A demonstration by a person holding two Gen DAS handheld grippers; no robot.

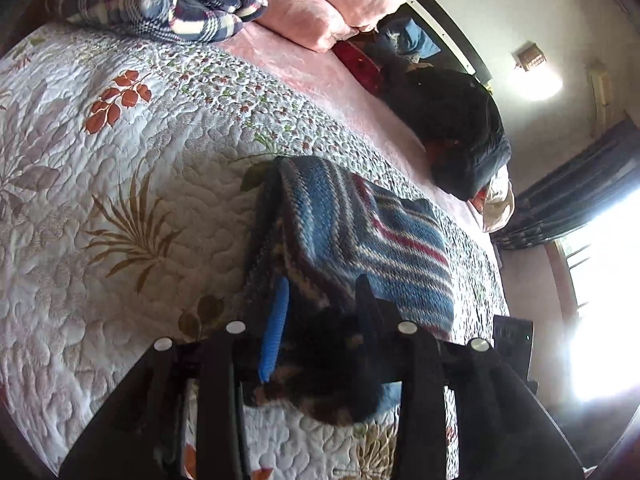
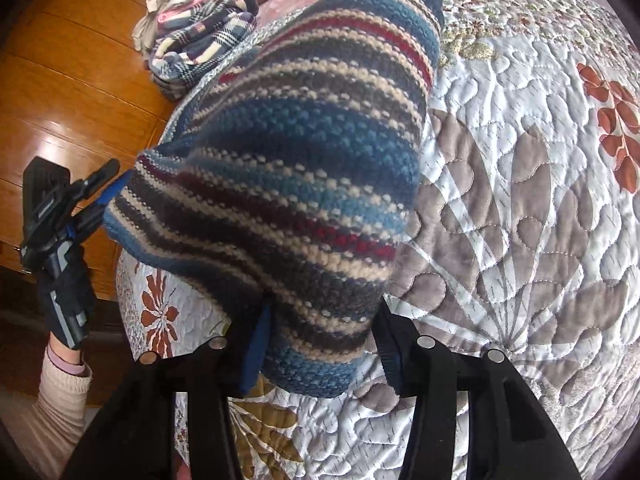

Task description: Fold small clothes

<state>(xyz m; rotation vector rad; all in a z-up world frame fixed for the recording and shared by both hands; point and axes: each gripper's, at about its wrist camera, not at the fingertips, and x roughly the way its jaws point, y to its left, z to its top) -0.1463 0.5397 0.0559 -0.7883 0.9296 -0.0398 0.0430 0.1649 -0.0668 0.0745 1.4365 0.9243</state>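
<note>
The striped knit garment (image 2: 288, 168) lies partly lifted over the quilted bed cover (image 2: 520, 208), gripped at two edges. The right tongs (image 2: 320, 344) are closed on its near hem, blue-padded finger on one side and black finger on the other, with the wool bulging up between them. The left tongs (image 1: 320, 320) are likewise clamped on a dark bunched edge of the same garment; in the right wrist view the left tongs (image 2: 100, 196) show at the garment's far left corner, held by a gloved hand (image 2: 66, 296) with a pale sleeve (image 2: 60, 396) below it.

Outward from the garment, the bed cover is white with stitched leaf shapes, grey fan leaves, rust-red sprigs and tan fronds. Beyond the garment's far end sits a heap of plaid cloth (image 2: 204, 44) with pale and pink pieces on top. In the left wrist view a pink blanket (image 1: 320, 76) and pink pillows (image 1: 320, 4) lie beyond the cover, and a dark bundle (image 1: 452, 120) rests at the bed's far edge. Left of the garment in the right wrist view, an orange wooden floor (image 2: 72, 80) shines. Past the bed, a bright window (image 1: 600, 280) with dark curtains (image 1: 580, 184) and a lit wall lamp (image 1: 530, 60) stand on a pale wall.
</note>
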